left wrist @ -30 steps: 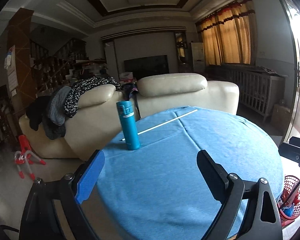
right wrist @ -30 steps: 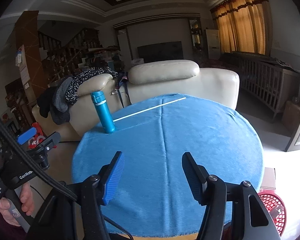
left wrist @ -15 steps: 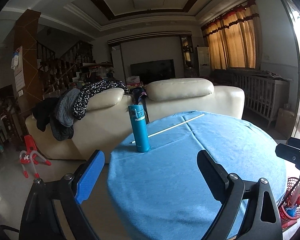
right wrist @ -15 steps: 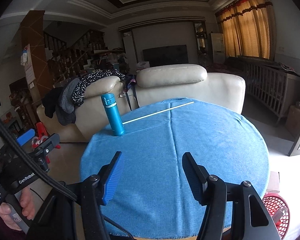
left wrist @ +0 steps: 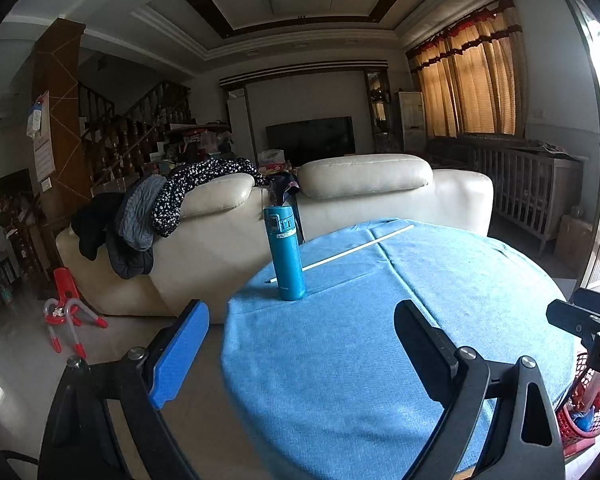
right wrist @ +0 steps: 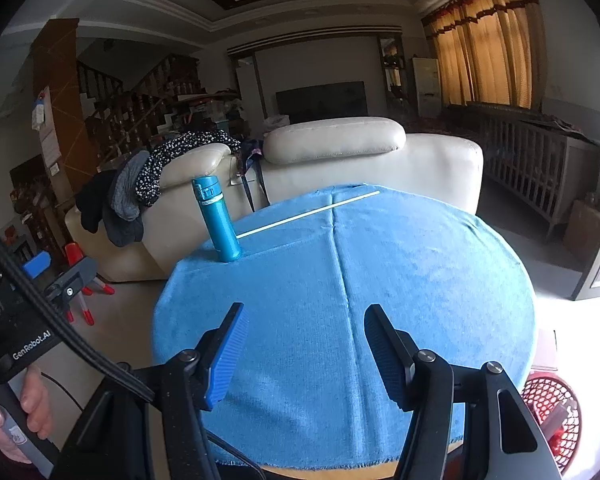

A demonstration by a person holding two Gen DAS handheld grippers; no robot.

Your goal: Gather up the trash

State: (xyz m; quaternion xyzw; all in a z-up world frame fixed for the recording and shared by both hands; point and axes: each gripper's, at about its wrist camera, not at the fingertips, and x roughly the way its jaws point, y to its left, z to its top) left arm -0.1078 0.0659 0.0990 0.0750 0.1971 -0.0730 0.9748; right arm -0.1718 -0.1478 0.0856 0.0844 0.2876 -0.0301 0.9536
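1. Here, at the far left of the right wrist view, a hand point(right wrist: 18, 412) grips the handle of the left tool point(left wrist: 300, 344), whose body hangs beside the counter's left edge.
2. In its own view the left tool has its fingers spread wide, with nothing between them; the blue-padded finger point(left wrist: 178, 354) sits over the floor and the black one over the cloth.
3. Behind it on the floor stands a red and white toy frame point(left wrist: 66, 318), next to a cream sofa point(left wrist: 364, 188) with dark clothes point(left wrist: 148, 212) draped over its left backrest.
4. A teal bottle point(left wrist: 286, 254) stands upright near the far left rim of the round counter point(right wrist: 440, 264), which is covered by a blue cloth.
5. Just behind the bottle a thin white stick point(right wrist: 308, 214) lies flat on the cloth, slanting away toward the far right edge; this looks like the one loose piece on the counter.
6. The right tool point(right wrist: 302, 350) hovers over the near part of the cloth, fingers apart and empty, well short of both stick and bottle.
7. Low at the right, beside the counter, a red mesh basket point(right wrist: 554, 404) sits on the floor; the left wrist view shows a few things inside it, too small to name.
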